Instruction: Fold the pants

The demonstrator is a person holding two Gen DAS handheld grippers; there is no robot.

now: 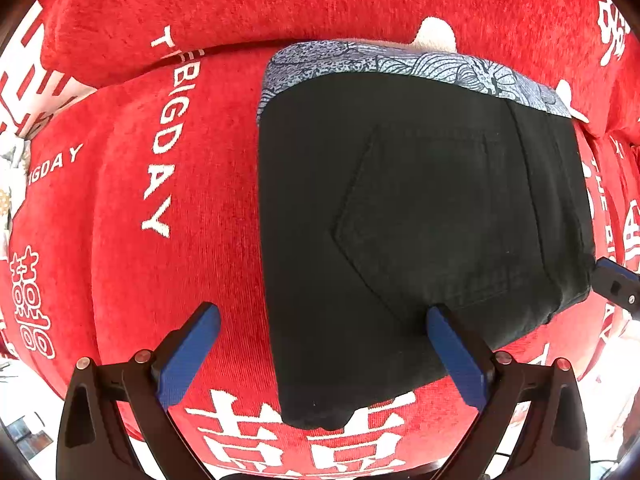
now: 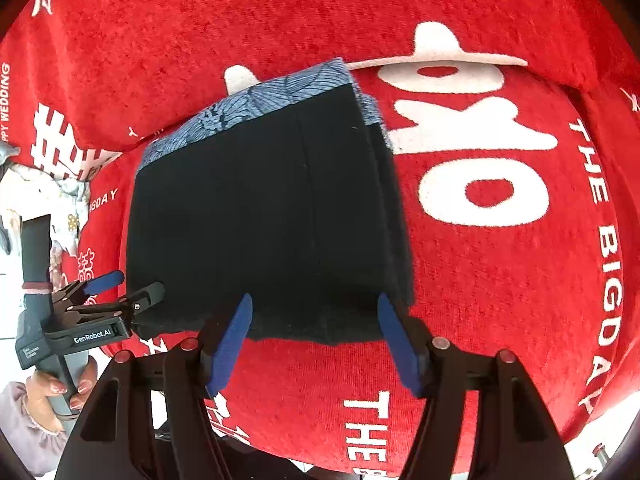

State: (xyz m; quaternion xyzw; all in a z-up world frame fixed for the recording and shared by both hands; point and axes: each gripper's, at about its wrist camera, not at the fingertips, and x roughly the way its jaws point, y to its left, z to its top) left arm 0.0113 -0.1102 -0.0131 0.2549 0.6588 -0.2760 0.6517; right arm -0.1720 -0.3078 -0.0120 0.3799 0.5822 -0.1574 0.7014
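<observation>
Black pants [image 1: 420, 216] lie folded into a compact rectangle on a red cover, back pocket up, on top of a blue-grey patterned cloth [image 1: 400, 62]. My left gripper [image 1: 324, 320] is open and empty over the fold's near left corner. In the right wrist view the pants [image 2: 260, 220] lie ahead with the patterned cloth [image 2: 256, 100] at the far edge. My right gripper [image 2: 316, 308] is open and empty at the fold's near edge. The left gripper also shows at the left of that view [image 2: 124, 284], open. The right gripper's tip [image 1: 616, 284] shows at the pants' right edge.
The red plush cover [image 1: 120, 200] with white lettering spreads all around the pants, with a raised cushion fold [image 1: 240, 8] behind. Light patterned fabric [image 2: 60, 200] lies past the cover's left edge. A hand [image 2: 56, 392] holds the left gripper's handle.
</observation>
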